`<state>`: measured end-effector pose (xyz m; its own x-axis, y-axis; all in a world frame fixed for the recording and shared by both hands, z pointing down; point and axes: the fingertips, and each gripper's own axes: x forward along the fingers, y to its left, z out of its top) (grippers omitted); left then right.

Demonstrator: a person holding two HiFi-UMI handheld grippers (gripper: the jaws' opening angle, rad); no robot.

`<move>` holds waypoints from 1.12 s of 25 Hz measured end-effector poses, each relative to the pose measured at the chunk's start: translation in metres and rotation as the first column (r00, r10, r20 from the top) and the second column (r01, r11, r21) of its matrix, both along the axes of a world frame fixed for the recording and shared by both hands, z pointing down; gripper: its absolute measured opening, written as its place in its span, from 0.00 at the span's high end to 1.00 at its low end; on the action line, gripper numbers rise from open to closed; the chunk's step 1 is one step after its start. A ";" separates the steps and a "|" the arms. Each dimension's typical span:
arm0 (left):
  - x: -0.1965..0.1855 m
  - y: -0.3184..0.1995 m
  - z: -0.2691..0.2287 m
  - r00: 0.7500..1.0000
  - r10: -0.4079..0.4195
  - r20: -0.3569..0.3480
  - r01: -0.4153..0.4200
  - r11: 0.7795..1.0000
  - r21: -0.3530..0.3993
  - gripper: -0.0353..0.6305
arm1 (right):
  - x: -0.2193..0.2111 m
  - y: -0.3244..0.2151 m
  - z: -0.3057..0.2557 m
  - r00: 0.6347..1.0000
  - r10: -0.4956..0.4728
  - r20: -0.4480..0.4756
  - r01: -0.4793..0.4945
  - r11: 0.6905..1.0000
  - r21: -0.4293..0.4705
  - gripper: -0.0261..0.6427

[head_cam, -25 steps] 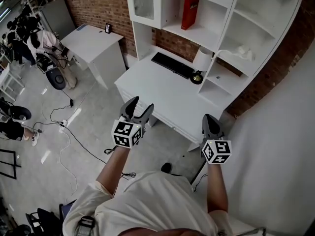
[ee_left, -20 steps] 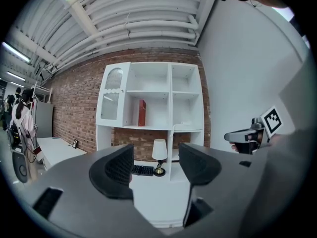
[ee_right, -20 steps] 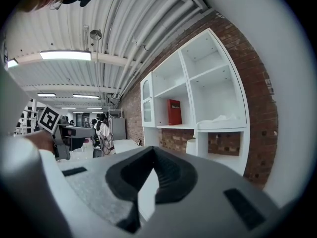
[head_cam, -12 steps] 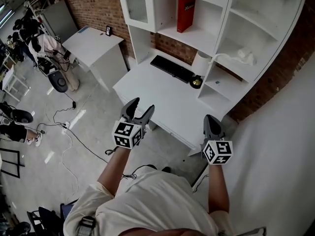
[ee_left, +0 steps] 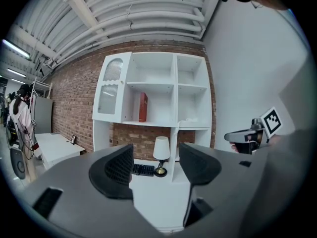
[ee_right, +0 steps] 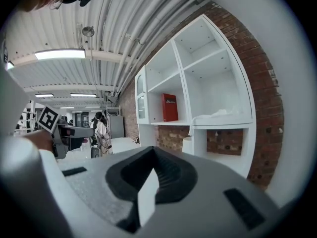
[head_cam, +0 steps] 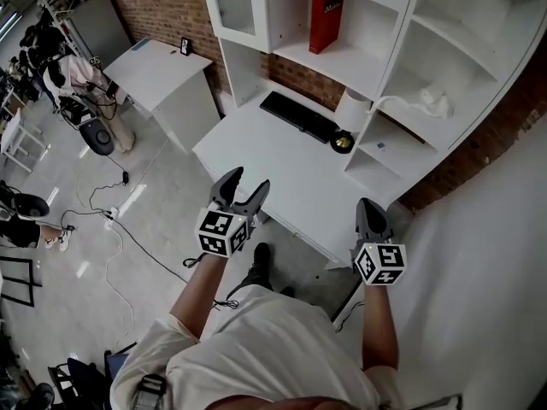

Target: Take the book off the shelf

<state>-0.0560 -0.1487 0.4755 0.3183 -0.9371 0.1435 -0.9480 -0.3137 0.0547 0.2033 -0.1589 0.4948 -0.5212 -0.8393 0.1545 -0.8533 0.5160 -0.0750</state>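
Head view, book: one red book [head_cam: 326, 20] stands upright in the shelf unit [head_cam: 402, 37] at 12 o'clock, well apart from both grippers.
Head view, desk: one desk [head_cam: 282, 165] carries one lamp [head_cam: 351, 108] and one keyboard [head_cam: 299, 114].
Left gripper view, left gripper [ee_left: 156, 165]: jaws apart, nothing between them. Book [ee_left: 142, 107] at 12 o'clock.
Right gripper view, right gripper [ee_right: 151, 175]: jaws together, empty. Book [ee_right: 170, 107] at 12 o'clock.
Handling: probably stiff and moderately heavy, with a smooth cover that may slip. Pinch across both covers at mid-height.
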 end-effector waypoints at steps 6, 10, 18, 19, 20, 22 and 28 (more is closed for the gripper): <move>-0.015 -0.042 -0.001 1.000 0.029 -0.004 -0.029 1.000 0.002 0.54 | -0.013 -0.035 -0.008 1.000 0.031 -0.005 -0.031 0.999 0.015 0.96; -0.027 -0.077 -0.008 0.999 0.052 -0.010 -0.052 0.999 0.016 0.54 | -0.028 -0.065 -0.014 0.999 0.048 -0.016 -0.048 0.999 0.021 0.96; -0.046 -0.157 -0.018 0.992 0.125 -0.011 -0.124 0.992 0.029 0.54 | -0.051 -0.130 -0.027 0.993 0.112 -0.033 -0.111 0.993 0.034 0.96; -0.048 -0.167 -0.019 0.991 0.136 -0.010 -0.135 0.990 0.030 0.54 | -0.053 -0.138 -0.029 0.992 0.122 -0.034 -0.121 0.992 0.035 0.96; -0.050 -0.176 -0.021 0.989 0.147 -0.010 -0.147 0.989 0.030 0.54 | -0.056 -0.145 -0.030 0.991 0.133 -0.035 -0.131 0.991 0.035 0.96; -0.054 -0.194 -0.022 0.985 0.172 -0.008 -0.172 0.985 0.026 0.54 | -0.061 -0.157 -0.031 0.988 0.152 -0.039 -0.151 0.988 0.035 0.96; -0.061 -0.239 -0.025 0.967 0.253 -0.005 -0.253 0.967 0.029 0.54 | -0.071 -0.186 -0.035 0.972 0.230 -0.050 -0.228 0.973 0.047 0.96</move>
